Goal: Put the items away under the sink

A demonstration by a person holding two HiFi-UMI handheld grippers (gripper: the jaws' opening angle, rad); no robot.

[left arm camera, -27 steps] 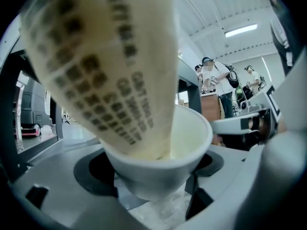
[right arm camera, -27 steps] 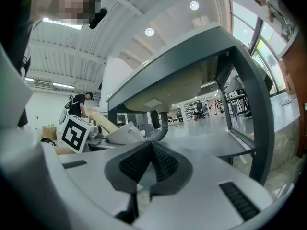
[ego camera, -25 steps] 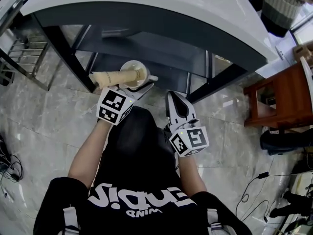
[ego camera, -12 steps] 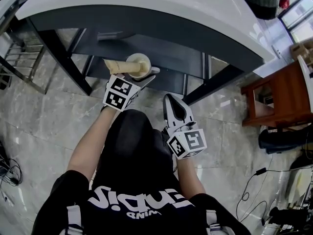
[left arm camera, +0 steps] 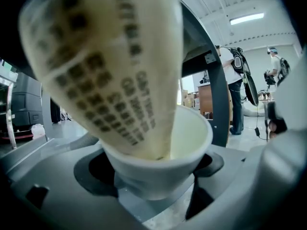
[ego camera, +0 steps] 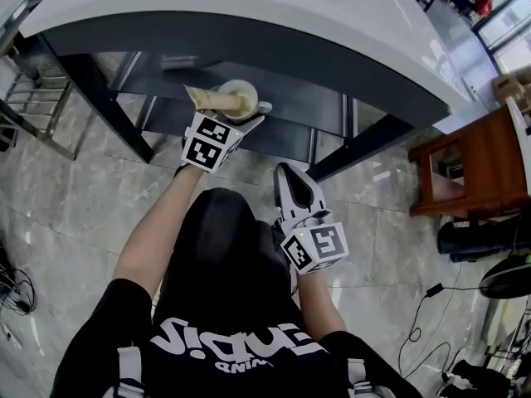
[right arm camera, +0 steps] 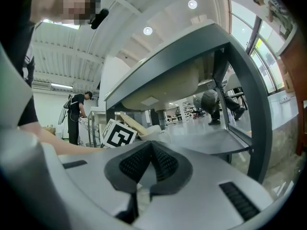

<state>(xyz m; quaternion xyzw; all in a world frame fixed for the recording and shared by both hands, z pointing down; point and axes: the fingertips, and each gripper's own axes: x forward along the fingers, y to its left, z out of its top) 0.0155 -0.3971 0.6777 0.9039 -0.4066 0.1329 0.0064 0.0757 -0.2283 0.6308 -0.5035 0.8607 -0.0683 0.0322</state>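
Grey marbled floor tiles (ego camera: 91,197) spread under a curved white sink counter (ego camera: 249,15) on a dark grey metal frame, with a dark grey shelf (ego camera: 286,135) below the counter.

From the head view, the left gripper (ego camera: 242,123) reaches in under the counter's front edge, just above that shelf, while the right gripper (ego camera: 292,172) hangs back in front of the counter, over the person's lap. Only the left gripper view shows the grip clearly. The jaws are clamped on the sides of a small round white cup (left arm camera: 160,169), and a cream plastic tube with dark print (left arm camera: 105,66) leans out of it, filling most of the picture. Whether the cup touches the shelf cannot be made out.

The right gripper view shows its ribbed black pads (right arm camera: 163,164) pressed together with nothing between them. Beyond them, the left gripper's marker cube and the tube sit under the counter. The counter hides the back of the shelf from above.
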